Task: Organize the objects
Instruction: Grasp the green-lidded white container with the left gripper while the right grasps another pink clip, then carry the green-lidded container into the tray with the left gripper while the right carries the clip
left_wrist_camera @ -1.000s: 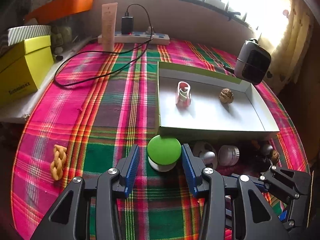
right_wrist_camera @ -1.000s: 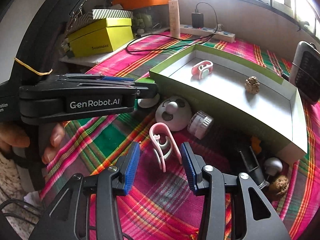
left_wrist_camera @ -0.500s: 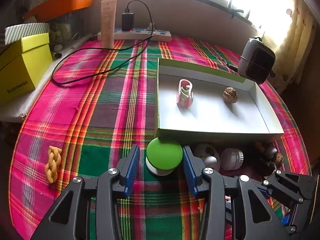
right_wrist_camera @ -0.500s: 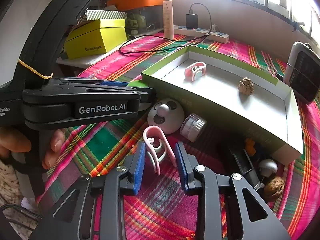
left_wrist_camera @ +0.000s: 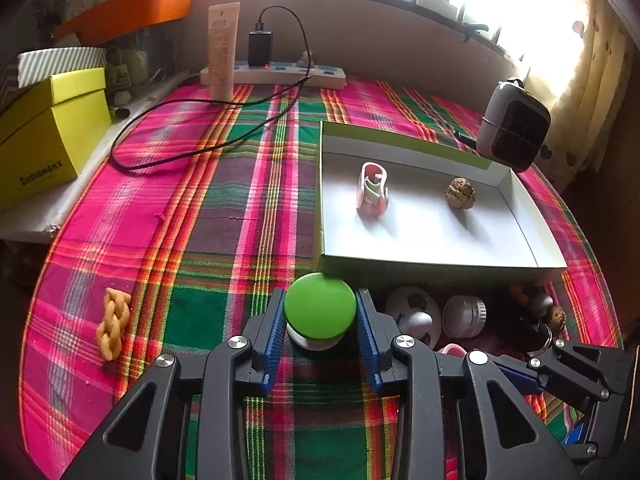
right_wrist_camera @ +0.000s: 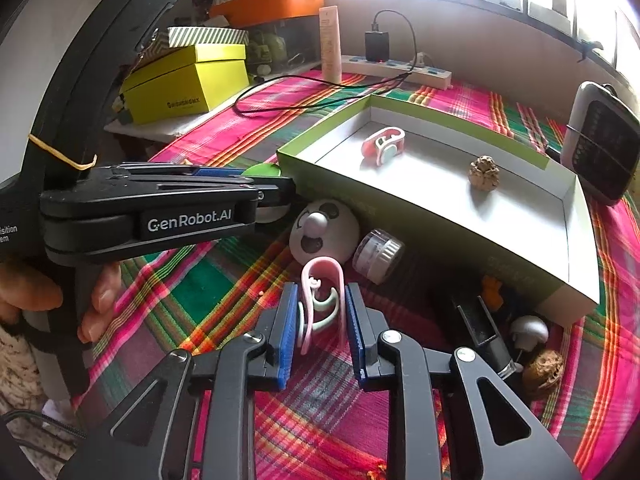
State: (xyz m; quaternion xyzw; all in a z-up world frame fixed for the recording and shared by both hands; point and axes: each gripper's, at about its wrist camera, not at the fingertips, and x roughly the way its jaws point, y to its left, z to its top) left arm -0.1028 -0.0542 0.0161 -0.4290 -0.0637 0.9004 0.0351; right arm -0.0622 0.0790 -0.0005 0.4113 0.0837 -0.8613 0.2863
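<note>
My left gripper (left_wrist_camera: pixel 320 320) is shut on a green-topped round container (left_wrist_camera: pixel 320 306) just in front of the white tray (left_wrist_camera: pixel 440 262). My right gripper (right_wrist_camera: pixel 321 312) is shut on a pink clip (right_wrist_camera: pixel 322 300) on the plaid cloth. The tray (right_wrist_camera: pixel 420 200) holds a red-pink clip (left_wrist_camera: pixel 373 188) and a walnut (left_wrist_camera: pixel 461 193). In front of the tray lie a white panda-face object (right_wrist_camera: pixel 324 228), a small clear jar (right_wrist_camera: pixel 378 255) and another walnut (right_wrist_camera: pixel 546 366). The left gripper shows in the right wrist view (right_wrist_camera: pixel 276 194).
A braided yellow piece (left_wrist_camera: pixel 113 322) lies on the cloth at the left. Yellow boxes (left_wrist_camera: pixel 44 140), a power strip (left_wrist_camera: pixel 276 74) with a black cable and a tall tube (left_wrist_camera: pixel 222 50) stand at the back. A grey heater (left_wrist_camera: pixel 514 136) stands at the right.
Both grippers have closed: the left jaws onto the green-topped container, the right jaws onto the pink clip. Both views have shifted slightly forward.
</note>
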